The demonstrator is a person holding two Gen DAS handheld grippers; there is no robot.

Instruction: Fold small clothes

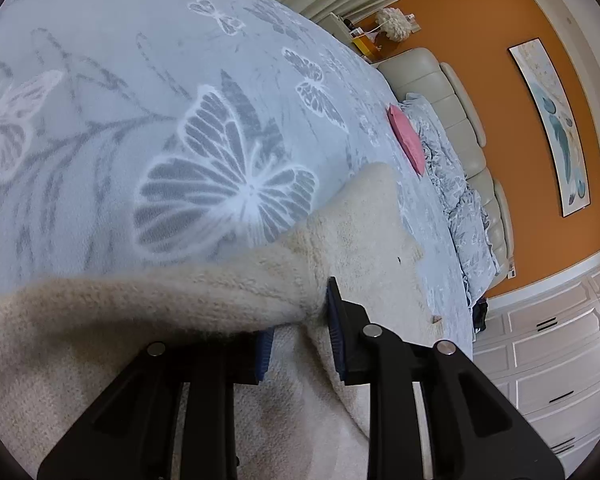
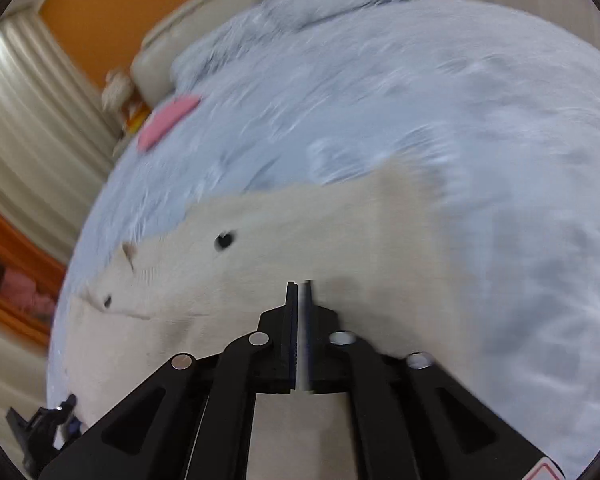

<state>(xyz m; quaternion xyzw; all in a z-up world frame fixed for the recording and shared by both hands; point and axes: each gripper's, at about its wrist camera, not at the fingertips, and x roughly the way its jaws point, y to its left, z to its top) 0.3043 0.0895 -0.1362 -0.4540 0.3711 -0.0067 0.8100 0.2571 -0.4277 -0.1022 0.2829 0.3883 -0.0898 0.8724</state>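
A cream fuzzy knit garment (image 1: pixel 352 236) lies on a light-blue butterfly-print bedspread (image 1: pixel 140 80). In the left wrist view a thick fold of it drapes over my left gripper (image 1: pixel 300 320), whose blue-padded fingers stand apart around the fabric; the left finger is mostly hidden by it. In the right wrist view the garment (image 2: pixel 300 240) spreads flat with two dark buttons. My right gripper (image 2: pixel 300 292) hovers above it with jaws nearly together and nothing visibly between them. The right view is motion-blurred.
A pink folded cloth (image 1: pixel 408 140) lies near the bed's far edge, also in the right view (image 2: pixel 168 120). A crumpled blue quilt (image 1: pixel 456 200) sits against a cream headboard (image 1: pixel 452 92). Orange wall, white drawers (image 1: pixel 560 360) and curtains surround the bed.
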